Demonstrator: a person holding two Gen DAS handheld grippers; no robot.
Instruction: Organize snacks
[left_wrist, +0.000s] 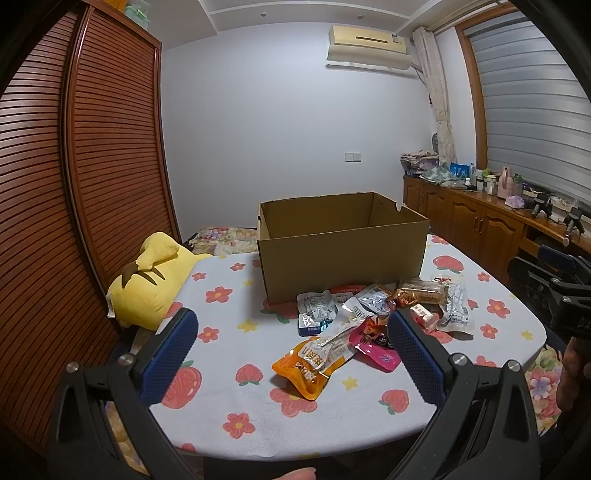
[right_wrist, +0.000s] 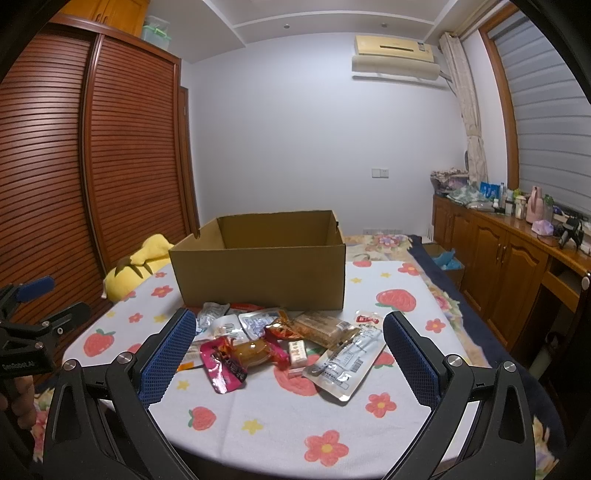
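An open cardboard box (left_wrist: 341, 254) stands on the floral-cloth table (left_wrist: 229, 398); it also shows in the right wrist view (right_wrist: 258, 275). Several snack packets lie in a pile in front of it: an orange pouch (left_wrist: 314, 363), a pink pouch (left_wrist: 373, 345), silver packets (left_wrist: 314, 310) and a clear long packet (right_wrist: 347, 363). My left gripper (left_wrist: 291, 332) is open and empty, held above the table before the pile. My right gripper (right_wrist: 290, 332) is open and empty, just short of the pile, with the pink pouch (right_wrist: 223, 363) between its fingers' line.
A yellow plush toy (left_wrist: 151, 284) lies at the table's left edge beside the slatted wardrobe (left_wrist: 74, 184). A wooden cabinet (right_wrist: 509, 266) with bottles stands along the right wall. The other gripper shows at each view's side (left_wrist: 554, 288) (right_wrist: 33, 317).
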